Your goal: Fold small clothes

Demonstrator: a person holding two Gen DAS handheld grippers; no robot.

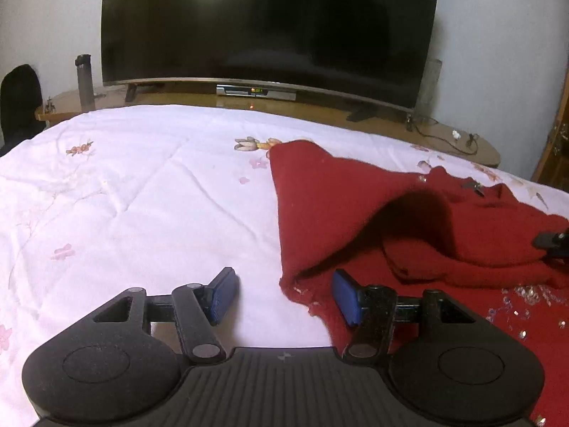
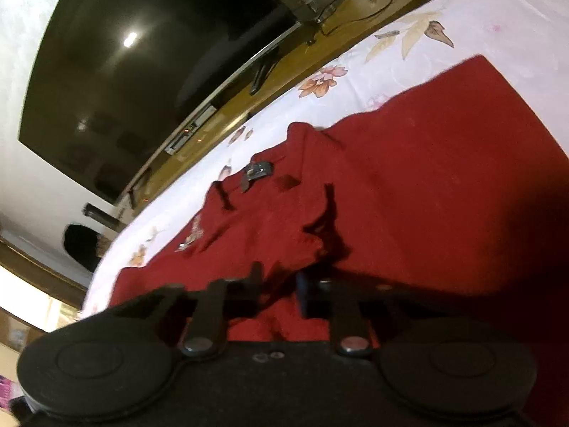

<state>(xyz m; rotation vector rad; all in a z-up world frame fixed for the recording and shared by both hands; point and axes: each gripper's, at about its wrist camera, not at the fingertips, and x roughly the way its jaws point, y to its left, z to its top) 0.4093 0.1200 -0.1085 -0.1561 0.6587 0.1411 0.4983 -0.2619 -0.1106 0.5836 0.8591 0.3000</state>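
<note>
Red garment [image 1: 355,206] lies on the floral bedsheet [image 1: 142,192], one side already flipped over itself, so folding looks partly done. Right gripper [image 2: 277,291] pinches a bunched fold; left gripper [image 1: 284,295] hovers spread, empty, beside its hem.

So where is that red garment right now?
The red garment lies on the floral bedsheet, right of centre in the left wrist view, beside the open left gripper.

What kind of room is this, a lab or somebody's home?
Most likely a home bedroom: a bed with a floral white sheet, a big TV on a low wooden stand beyond it, and a red garment lying on the sheet.
</note>
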